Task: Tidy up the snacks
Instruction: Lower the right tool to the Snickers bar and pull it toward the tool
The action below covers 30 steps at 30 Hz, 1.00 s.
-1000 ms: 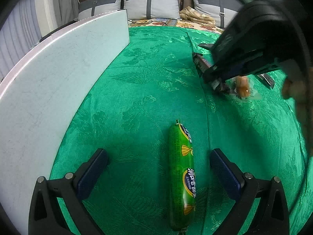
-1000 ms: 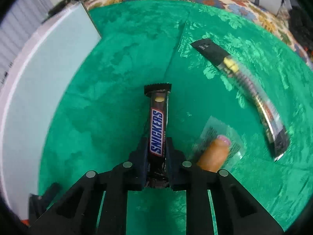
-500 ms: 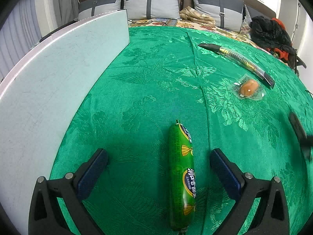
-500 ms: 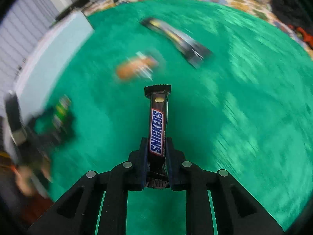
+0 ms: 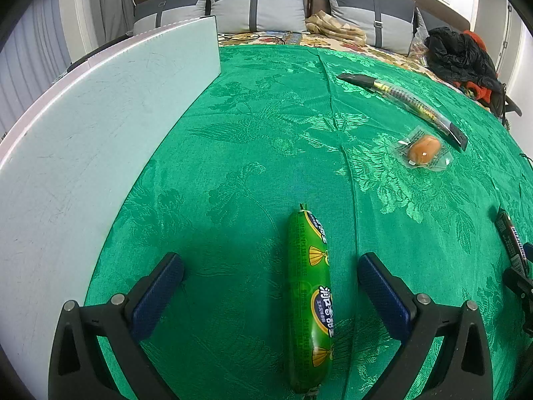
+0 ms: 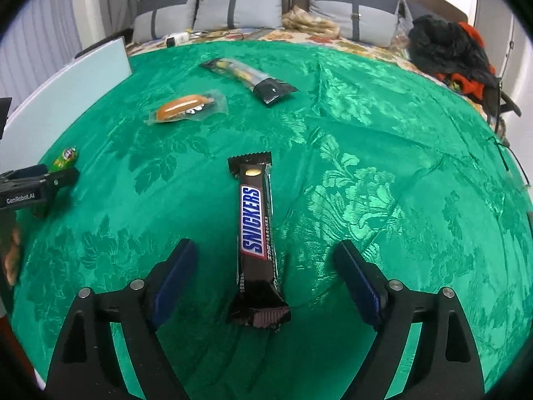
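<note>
Right wrist view: my right gripper (image 6: 265,263) has just been opening, its jaws now wide apart, the Snickers bar (image 6: 256,233) lying untouched between them on the green cloth (image 6: 366,166). My left gripper (image 5: 269,278) also stands wide open around the green sausage (image 5: 309,300), touching nothing.

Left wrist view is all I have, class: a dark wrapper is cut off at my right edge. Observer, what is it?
Observer: A Snickers bar, lying flat on the green cloth, seen whole in the right wrist view.
Operator: Is the right gripper clamped on it?
Observer: No. The right gripper has just been opening; the bar lies between its pads, touching neither.
Operator: Which end of the bar is nearest that gripper?
Observer: The crimped end, curled up slightly, lies nearest; the printed name reads away from it.
Operator: And my own gripper, seen from there?
Observer: The left gripper shows at that view's left edge, with the green sausage tip just beyond it.
</note>
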Each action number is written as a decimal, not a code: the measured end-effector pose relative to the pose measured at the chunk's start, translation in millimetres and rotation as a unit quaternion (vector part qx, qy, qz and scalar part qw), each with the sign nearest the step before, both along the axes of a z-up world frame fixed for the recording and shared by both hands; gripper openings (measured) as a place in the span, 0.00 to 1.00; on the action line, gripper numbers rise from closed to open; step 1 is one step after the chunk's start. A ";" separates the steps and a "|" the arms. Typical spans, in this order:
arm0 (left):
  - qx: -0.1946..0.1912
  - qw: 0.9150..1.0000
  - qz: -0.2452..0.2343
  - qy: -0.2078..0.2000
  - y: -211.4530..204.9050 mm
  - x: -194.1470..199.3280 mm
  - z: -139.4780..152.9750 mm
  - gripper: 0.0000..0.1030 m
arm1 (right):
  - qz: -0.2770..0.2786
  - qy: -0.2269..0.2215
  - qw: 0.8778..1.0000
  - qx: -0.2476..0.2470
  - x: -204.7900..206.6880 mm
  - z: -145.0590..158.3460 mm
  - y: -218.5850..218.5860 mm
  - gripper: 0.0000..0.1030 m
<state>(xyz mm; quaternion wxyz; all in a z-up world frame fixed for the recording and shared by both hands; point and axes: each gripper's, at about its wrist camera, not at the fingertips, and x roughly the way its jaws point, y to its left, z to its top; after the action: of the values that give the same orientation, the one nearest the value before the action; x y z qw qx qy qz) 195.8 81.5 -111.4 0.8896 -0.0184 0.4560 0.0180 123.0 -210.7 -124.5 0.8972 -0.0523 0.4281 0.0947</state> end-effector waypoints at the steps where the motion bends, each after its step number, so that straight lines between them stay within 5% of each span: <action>1: 0.000 1.000 0.000 0.000 0.1 -0.1 0.3 1.00 | 0.000 0.000 1.000 0.000 0.7 0.1 0.0 0.86; 30: 0.000 1.000 0.000 0.000 -0.1 0.2 -0.1 1.00 | -0.002 0.004 1.000 -0.002 4.7 0.6 -6.3 0.88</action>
<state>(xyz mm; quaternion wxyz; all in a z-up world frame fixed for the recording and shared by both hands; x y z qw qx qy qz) 195.9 81.4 -111.5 0.8897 -0.0187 0.4558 0.0182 127.7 -216.9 -123.9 0.8955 -0.0529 0.4322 0.0925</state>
